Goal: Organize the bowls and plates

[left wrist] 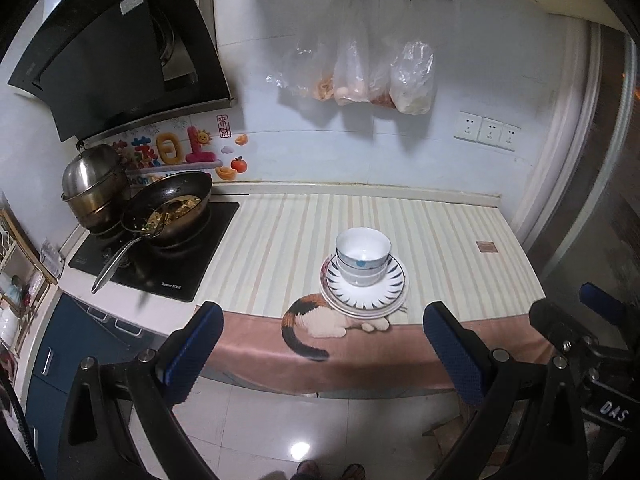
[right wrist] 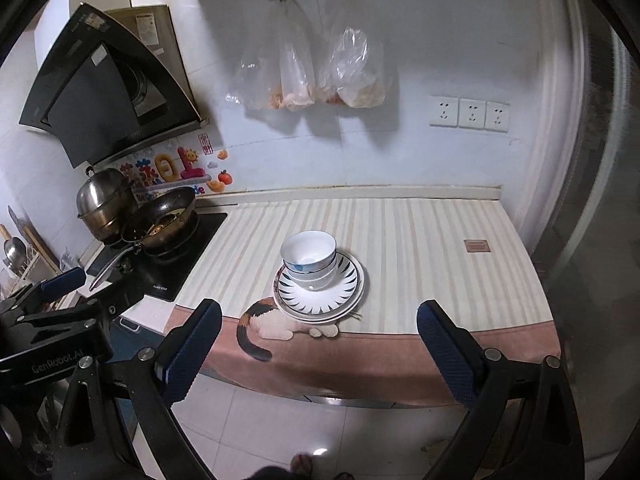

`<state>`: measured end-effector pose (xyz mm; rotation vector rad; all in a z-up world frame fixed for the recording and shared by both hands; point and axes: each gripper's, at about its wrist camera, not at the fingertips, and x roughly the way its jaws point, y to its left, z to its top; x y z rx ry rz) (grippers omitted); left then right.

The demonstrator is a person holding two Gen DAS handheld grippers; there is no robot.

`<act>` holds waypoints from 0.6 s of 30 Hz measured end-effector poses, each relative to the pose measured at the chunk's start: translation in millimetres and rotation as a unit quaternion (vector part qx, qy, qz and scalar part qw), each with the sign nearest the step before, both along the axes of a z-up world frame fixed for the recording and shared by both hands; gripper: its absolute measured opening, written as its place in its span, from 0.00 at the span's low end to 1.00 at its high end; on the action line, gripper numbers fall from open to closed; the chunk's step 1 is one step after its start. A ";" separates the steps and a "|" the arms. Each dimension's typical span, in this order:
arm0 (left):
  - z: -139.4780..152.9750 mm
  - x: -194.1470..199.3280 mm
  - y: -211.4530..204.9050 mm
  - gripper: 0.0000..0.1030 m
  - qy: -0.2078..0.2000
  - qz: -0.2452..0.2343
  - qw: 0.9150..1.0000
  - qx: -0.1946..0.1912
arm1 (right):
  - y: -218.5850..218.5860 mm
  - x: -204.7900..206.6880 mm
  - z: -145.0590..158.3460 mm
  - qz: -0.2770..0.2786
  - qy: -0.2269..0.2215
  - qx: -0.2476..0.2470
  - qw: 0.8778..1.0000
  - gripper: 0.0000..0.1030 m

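Nested white bowls with blue trim (left wrist: pixel 362 256) (right wrist: pixel 309 259) sit on a stack of white plates with a dark ray pattern (left wrist: pixel 370 294) (right wrist: pixel 344 292), near the front of a striped counter mat (left wrist: pixel 288 240) (right wrist: pixel 420 248). My left gripper (left wrist: pixel 322 354) is open and empty, held back over the floor, short of the counter edge. My right gripper (right wrist: pixel 318 354) is open and empty too, also short of the counter edge. The right gripper shows at the right edge of the left wrist view (left wrist: pixel 576 320); the left one shows at the left of the right wrist view (right wrist: pixel 60 300).
A black stove (left wrist: pixel 160 256) (right wrist: pixel 168 256) at the left holds a wok of food (left wrist: pixel 170 210) (right wrist: pixel 160 220) with a long handle, and a steel pot (left wrist: pixel 94 184) (right wrist: pixel 105 200). A range hood (left wrist: pixel 116 52) hangs above. Plastic bags (left wrist: pixel 360 68) (right wrist: pixel 312 72) hang on the wall. Sockets (left wrist: pixel 486 130) at right.
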<state>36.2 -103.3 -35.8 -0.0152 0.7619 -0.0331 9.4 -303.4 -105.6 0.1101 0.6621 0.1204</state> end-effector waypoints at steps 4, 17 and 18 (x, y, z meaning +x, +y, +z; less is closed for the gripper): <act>2.7 -18.1 6.2 1.00 -0.009 -0.007 1.000 0.009 | 1.3 -26.8 3.6 -0.015 -0.007 -0.002 1.000 0.97; -4.7 -45.4 35.3 1.00 -0.004 -0.005 1.000 -0.002 | 13.2 -66.6 12.9 -0.031 -0.023 -0.003 0.999 0.98; -5.2 -46.3 37.0 1.00 -0.004 -0.005 1.000 -0.002 | 14.5 -66.3 13.2 -0.032 -0.024 -0.005 0.999 0.98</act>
